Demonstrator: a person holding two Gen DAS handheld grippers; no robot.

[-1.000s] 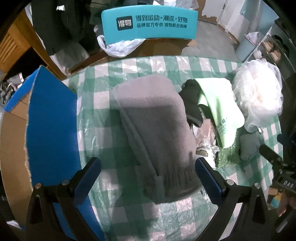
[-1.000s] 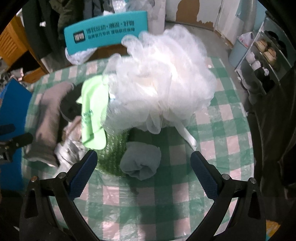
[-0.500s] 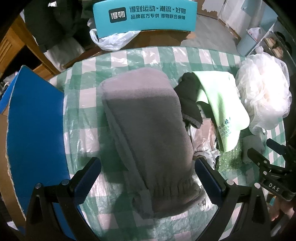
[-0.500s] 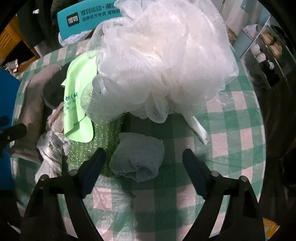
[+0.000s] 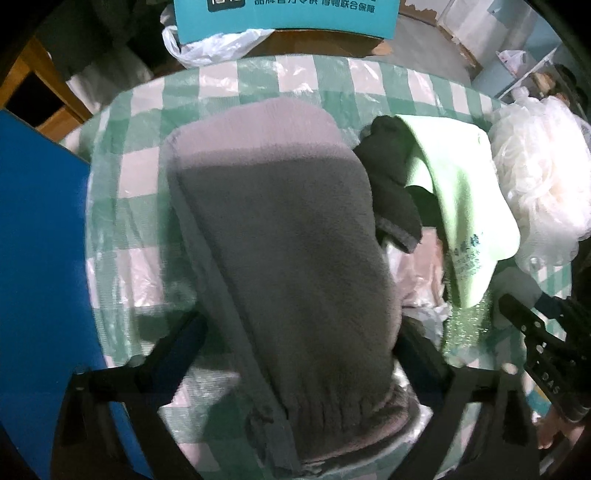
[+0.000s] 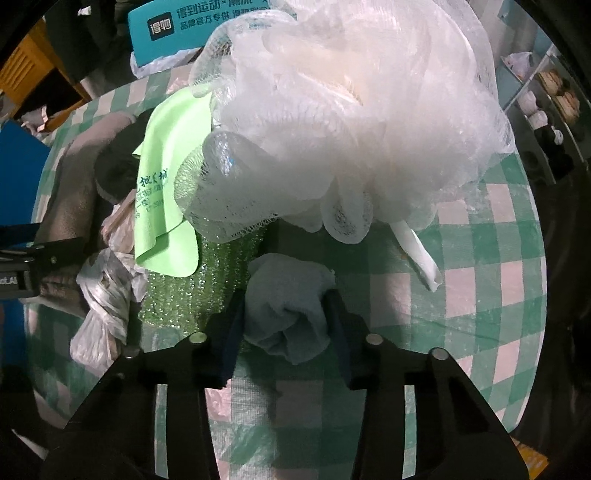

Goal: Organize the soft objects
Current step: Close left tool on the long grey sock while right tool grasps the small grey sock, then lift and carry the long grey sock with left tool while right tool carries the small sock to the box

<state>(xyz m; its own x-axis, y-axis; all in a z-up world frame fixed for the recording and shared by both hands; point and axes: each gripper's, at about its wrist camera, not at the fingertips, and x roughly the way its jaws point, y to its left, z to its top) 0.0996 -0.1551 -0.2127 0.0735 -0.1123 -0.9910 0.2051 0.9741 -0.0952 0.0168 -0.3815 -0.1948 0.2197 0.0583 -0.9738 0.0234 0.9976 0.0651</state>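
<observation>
A long grey fleece towel [image 5: 288, 251] lies on the green checked tablecloth [image 5: 147, 173]. My left gripper [image 5: 295, 339] is open, its fingers on either side of the towel's near end. A rolled pale blue-grey cloth [image 6: 288, 314] sits in front of a big white mesh bath pouf [image 6: 351, 110]. My right gripper [image 6: 284, 325] has closed in on this cloth, its pads touching both sides. A light green cloth [image 6: 166, 177] with print, a black cloth [image 5: 391, 177] and a glittery green scrubber [image 6: 184, 291] lie in between.
A blue cardboard box [image 5: 40, 280] stands at the table's left edge. A teal box [image 5: 288, 14] and a white plastic bag [image 5: 214, 48] sit beyond the far edge. A crumpled plastic bag [image 6: 103, 306] lies beside the towel. Shelves with shoes [image 6: 546, 107] stand at the right.
My left gripper moved forward over the grey towel so its fingers now flank it. My right gripper moved forward and its jaws narrowed from wide open onto the rolled blue-grey cloth.
</observation>
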